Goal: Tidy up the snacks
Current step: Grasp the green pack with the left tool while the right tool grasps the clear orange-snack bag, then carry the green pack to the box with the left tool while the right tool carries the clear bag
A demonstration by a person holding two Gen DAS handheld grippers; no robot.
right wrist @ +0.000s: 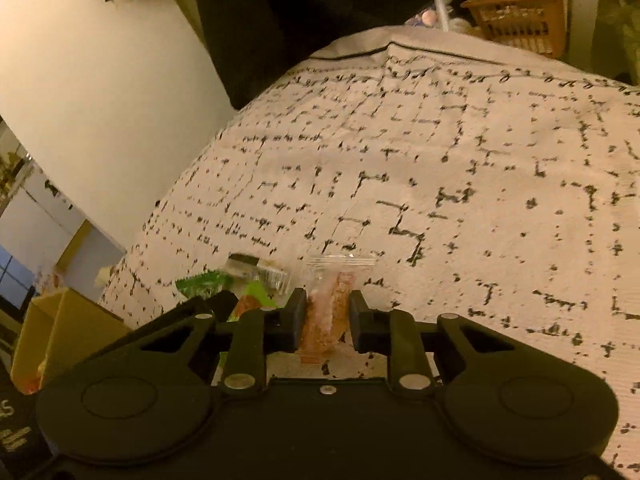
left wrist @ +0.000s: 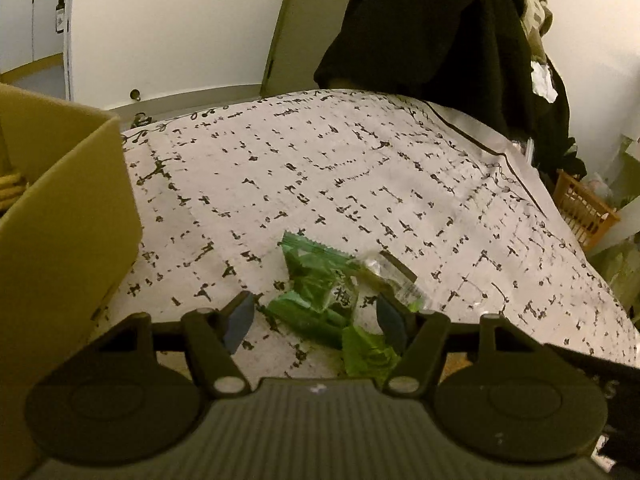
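On a patterned bench [left wrist: 400, 184], the right tool [right wrist: 329, 312] is clamped on a clear-wrapped brown snack [right wrist: 326, 312], prob. ready to lift toward the box [left wrist: 68, 216], w/ the left tool [left wrist: 316, 316] wide around green packets [left wrist: 320, 288], needing to close.

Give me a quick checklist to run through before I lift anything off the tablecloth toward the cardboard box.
1. Right gripper closed on the clear-wrapped orange snack: ok, the fingers press on both its sides.
2. That snack off the tablecloth: cannot tell from this angle.
3. Left gripper lined up on the green packets: ok, the packets lie between its fingers.
4. Left gripper gripping: not ok, its jaws stand apart and nothing is pinched yet.
5. Only one packet in the left gripper's span: not ok, several green packets and a clear wrapper overlap there.
6. Cardboard box open to receive: ok, its open top shows at the left.
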